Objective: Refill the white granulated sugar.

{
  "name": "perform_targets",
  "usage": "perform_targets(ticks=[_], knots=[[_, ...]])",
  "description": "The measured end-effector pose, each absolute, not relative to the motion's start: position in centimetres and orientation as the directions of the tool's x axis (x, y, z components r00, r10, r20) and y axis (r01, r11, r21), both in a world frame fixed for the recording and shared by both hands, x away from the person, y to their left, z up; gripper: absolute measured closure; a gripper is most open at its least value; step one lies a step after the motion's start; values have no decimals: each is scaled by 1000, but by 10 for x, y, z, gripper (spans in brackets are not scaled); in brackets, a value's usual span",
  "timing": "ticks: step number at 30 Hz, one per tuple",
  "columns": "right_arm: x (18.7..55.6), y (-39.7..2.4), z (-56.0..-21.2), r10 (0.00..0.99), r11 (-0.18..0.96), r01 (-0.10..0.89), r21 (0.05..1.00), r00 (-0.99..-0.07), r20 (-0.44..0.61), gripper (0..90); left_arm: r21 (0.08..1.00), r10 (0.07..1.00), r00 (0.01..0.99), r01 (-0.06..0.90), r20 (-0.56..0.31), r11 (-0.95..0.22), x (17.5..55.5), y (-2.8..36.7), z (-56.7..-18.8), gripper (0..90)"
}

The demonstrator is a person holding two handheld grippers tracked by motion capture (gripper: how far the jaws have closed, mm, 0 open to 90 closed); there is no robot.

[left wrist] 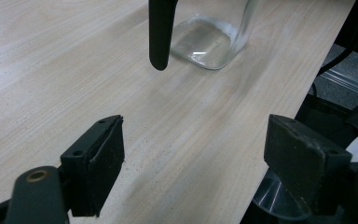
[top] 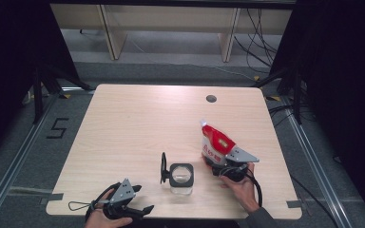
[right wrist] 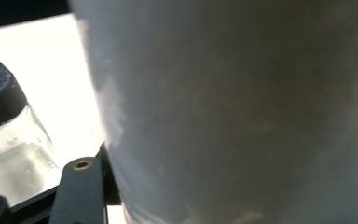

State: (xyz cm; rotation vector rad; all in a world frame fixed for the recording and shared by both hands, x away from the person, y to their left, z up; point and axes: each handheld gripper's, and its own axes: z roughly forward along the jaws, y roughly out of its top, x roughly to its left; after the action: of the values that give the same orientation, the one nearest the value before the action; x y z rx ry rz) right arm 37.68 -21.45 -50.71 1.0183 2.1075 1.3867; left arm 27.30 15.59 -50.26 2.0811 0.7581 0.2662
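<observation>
Dark curtains flank a grey floor with shelving legs at the back, and in the middle stands the pale wood counter, its largest bare stretch toward the far side, with a small round hole near its far edge. Next in size is the red and white pouch, spout end tilted up and away, standing right of centre — it sits between the jaws of the right gripper, which a hand holds from the near side. No earlier picture is at hand, so whether the pads already press on the pouch cannot be told; in the right gripper view its pale side looms blurred and close. Just left of the pouch stands a clear square glass jar with a black rim, its black lid hinged open and upright on the left. Nearest the front edge, the left gripper rests at the counter's left corner — jaws wide apart with nothing between them, pointing toward the jar.
</observation>
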Motion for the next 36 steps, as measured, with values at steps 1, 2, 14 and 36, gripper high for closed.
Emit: perform_targets(ticks=[1,2,14,36], knots=[[373,-212,-506,767,229,372,900,-639,69,381,802,610,787,424,-95,-421,273,156,-503,195],[374,-214,-505,757,260,347,901,-652,32,383,799,607,790,416,-82,-434,273,157,-502,196],[358,-213,-484,703,471,158,868,-662,-261,389,803,621,778,426,-90,-417,277,160,-504,195],[300,-209,-456,469,772,-102,627,-574,-671,393,804,662,744,448,-91,-392,281,171,-502,199]])
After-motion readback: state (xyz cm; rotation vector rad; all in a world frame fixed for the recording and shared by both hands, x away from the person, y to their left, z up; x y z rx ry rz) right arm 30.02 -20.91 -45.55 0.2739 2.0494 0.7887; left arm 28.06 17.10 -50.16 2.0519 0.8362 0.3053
